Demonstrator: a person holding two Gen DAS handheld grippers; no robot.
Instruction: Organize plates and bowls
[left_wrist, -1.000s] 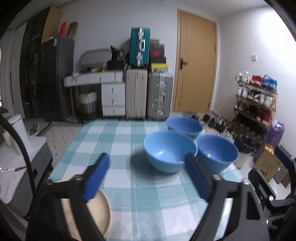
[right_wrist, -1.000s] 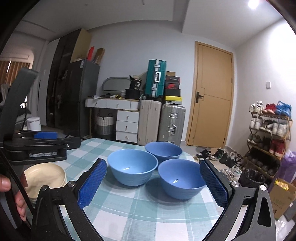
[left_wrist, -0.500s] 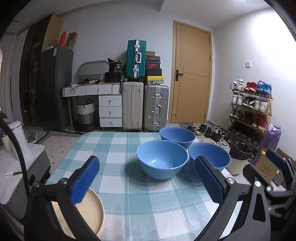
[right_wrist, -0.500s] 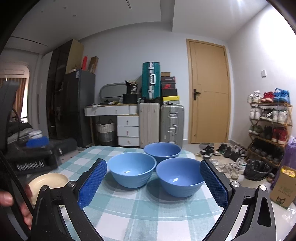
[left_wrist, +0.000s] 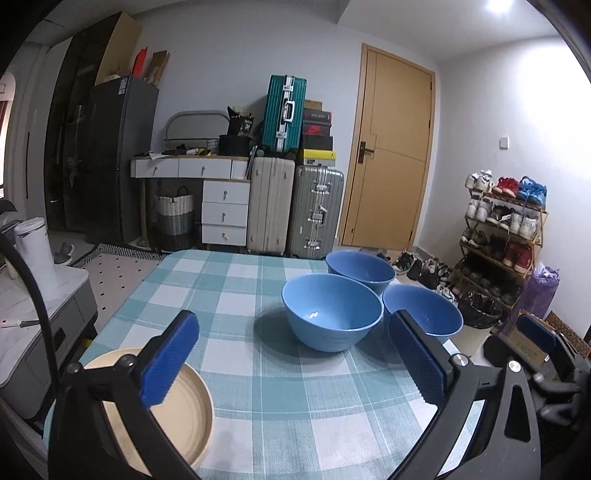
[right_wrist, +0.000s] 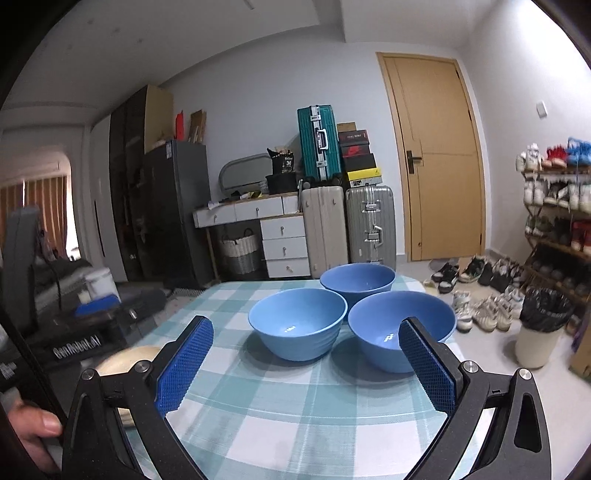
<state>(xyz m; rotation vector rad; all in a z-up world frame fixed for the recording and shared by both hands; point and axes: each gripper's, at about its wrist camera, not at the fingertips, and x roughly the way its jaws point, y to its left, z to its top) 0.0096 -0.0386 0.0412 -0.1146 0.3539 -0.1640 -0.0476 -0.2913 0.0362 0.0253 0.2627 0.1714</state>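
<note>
We note three blue bowls clustered on the teal-checked tablecloth, just ahead of both tools. Left gripper: its jaws have just been opening and now stand wide, with only cloth between the blue pads. From it, the nearest bowl sits ahead and slightly right of centre; the right-hand bowl is partly hidden behind the right finger; the far bowl lies beyond both, touching or nearly touching them. A beige plate lies low at the left, under and behind the left finger, close to the table edge. Right gripper: jaws spread wide, holding nothing. From it, the left bowl sits ahead between the fingers, the right bowl just behind the right finger, the far bowl beyond. We see the beige plate's rim to the lower left, mostly covered by the left finger's arm. A person's thumb shows at the lower left edge of the right wrist view. Beyond the table: suitcases, a white drawer unit, a wooden door, a shoe rack.
</note>
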